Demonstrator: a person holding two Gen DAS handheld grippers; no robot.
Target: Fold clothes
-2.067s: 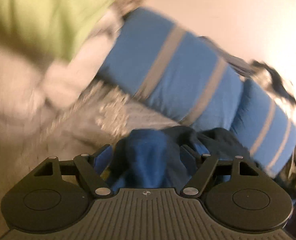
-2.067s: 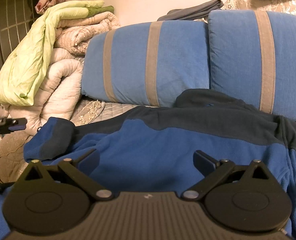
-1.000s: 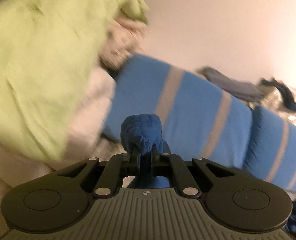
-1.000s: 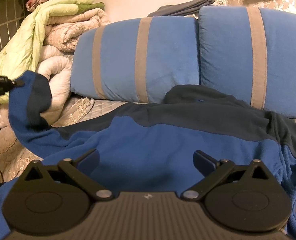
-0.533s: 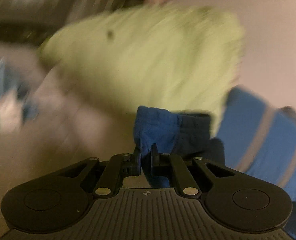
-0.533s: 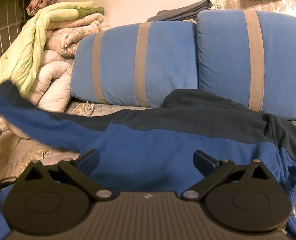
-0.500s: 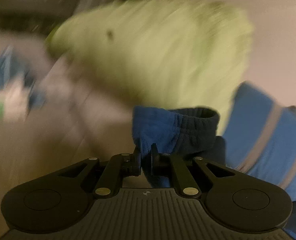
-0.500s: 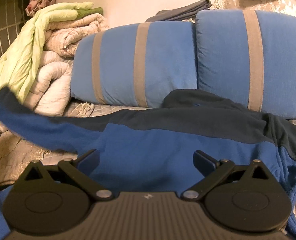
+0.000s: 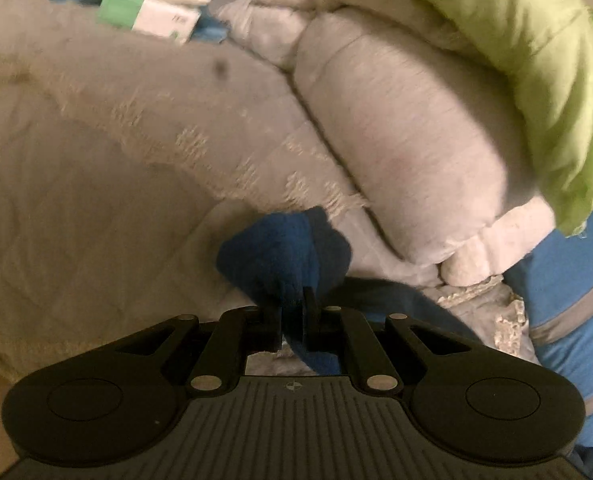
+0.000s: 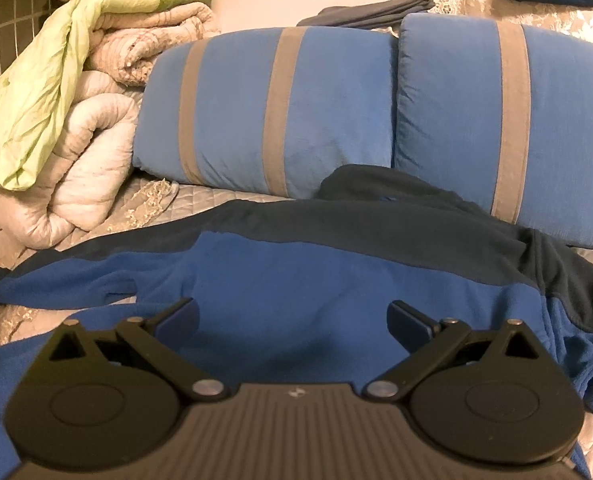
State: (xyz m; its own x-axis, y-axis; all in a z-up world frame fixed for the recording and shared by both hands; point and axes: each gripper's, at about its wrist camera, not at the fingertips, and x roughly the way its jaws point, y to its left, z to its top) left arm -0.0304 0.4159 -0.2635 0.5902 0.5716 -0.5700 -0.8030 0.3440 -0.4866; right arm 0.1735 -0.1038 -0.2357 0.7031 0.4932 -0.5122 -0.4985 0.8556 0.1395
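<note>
Blue fleece jacket [image 10: 304, 280], navy across the shoulders, is lying spread on the quilted bed cover [image 10: 144, 208] before two blue pillows with grey stripes [image 10: 280, 108]; the right tool [image 10: 292, 316] is hovering over its middle with jaws standing wide and empty. Only the left wrist view is showing the left tool [image 9: 293, 312] pinching the jacket's sleeve cuff [image 9: 280, 252] between closed jaws above the bed, beside the rolled white comforter [image 9: 408, 140] under a lime-green blanket [image 9: 536, 40], and a green-and-white box [image 9: 148, 16] whose print is blurring beyond reading.

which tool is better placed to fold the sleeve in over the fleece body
Left. The left tool is shut on the blue fleece sleeve cuff; the right tool is open and empty over the blue fleece jacket.
</note>
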